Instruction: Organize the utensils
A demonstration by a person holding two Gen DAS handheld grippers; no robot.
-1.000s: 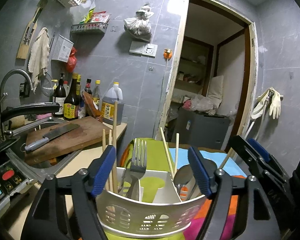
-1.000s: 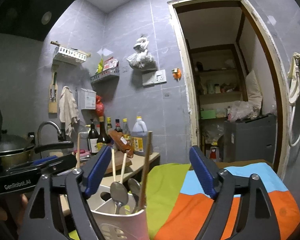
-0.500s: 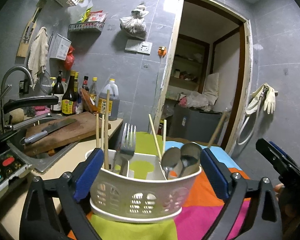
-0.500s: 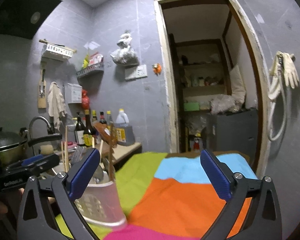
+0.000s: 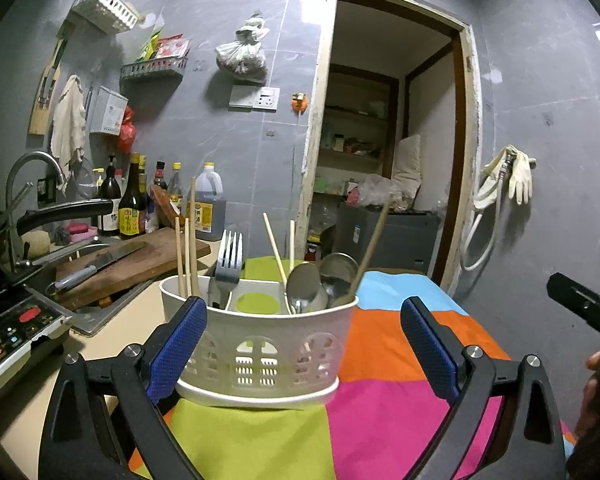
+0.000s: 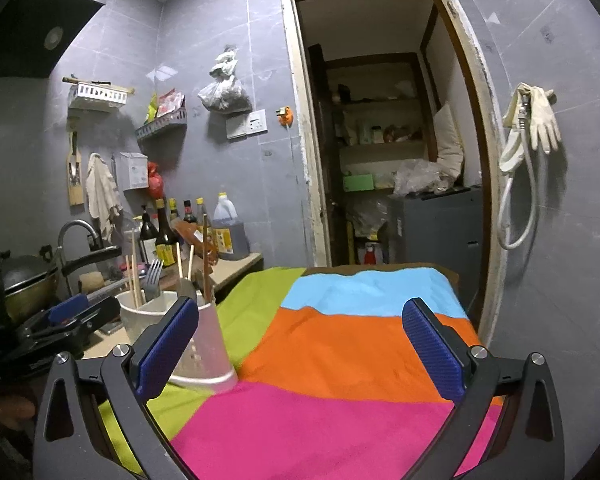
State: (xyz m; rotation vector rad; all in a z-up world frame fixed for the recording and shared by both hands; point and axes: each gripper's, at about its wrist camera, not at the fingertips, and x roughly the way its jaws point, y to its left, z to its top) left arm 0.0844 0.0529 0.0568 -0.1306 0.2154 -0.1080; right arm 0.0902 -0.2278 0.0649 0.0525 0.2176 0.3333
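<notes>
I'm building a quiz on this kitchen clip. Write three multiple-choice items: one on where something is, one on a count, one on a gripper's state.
1. Where does the caddy stand?
A. in the sink
B. on the colourful cloth
C. on the cutting board

2. How many forks stand in the caddy?
A. one
B. three
C. none

3. How is the left gripper?
A. shut on the caddy
B. shut on a spoon
C. open, holding nothing

Answers: 1 B, the caddy's base rests on the cloth's green patch. 2 A, a single fork stands left of the spoons. 3 C, the pads stand wide apart, the right one far from the caddy's wall.
</notes>
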